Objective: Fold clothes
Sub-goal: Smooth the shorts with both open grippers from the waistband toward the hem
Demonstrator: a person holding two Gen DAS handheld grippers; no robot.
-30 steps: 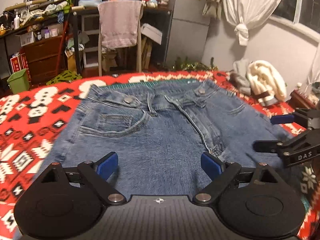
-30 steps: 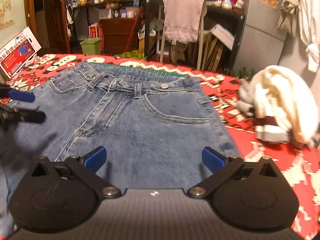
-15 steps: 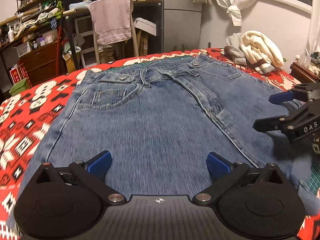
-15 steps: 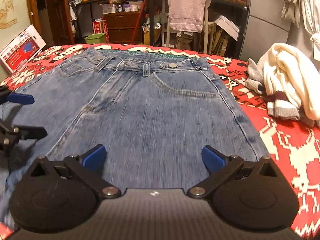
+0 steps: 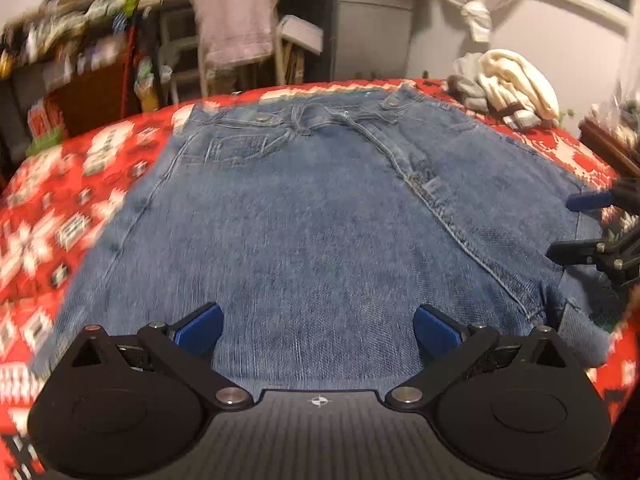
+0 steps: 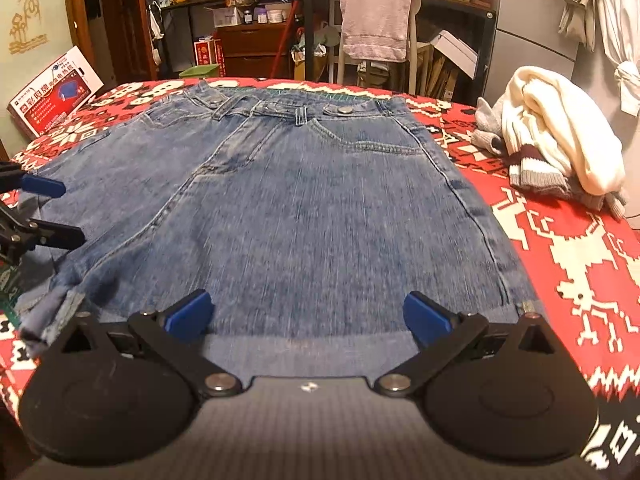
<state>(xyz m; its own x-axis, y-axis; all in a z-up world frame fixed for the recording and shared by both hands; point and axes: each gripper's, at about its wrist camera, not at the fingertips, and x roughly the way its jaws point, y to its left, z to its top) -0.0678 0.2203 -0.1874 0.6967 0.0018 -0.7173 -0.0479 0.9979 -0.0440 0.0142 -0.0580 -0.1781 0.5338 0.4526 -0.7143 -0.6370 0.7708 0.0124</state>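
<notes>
Blue denim shorts (image 5: 312, 208) (image 6: 304, 200) lie flat on a red patterned cloth, waistband at the far side and hems near me. My left gripper (image 5: 318, 326) is open over the near hem of the left leg, nothing between its blue pads. Over the right leg's near hem my right gripper (image 6: 308, 314) is open too, and empty. Each gripper shows at the edge of the other's view: the right one (image 5: 580, 224), the left one (image 6: 52, 212). A hem corner (image 6: 48, 316) is curled up at the left.
A heap of white and grey clothes (image 6: 560, 140) (image 5: 508, 92) lies on the red cloth (image 6: 560, 272) to the right of the shorts. A red and white box (image 6: 52, 88) leans at the far left. Behind stand a chair with a pink towel (image 6: 376, 20) and cluttered shelves.
Both grippers have drawn back toward me along the shorts, from near the waistband to the hems. Both stayed open.
</notes>
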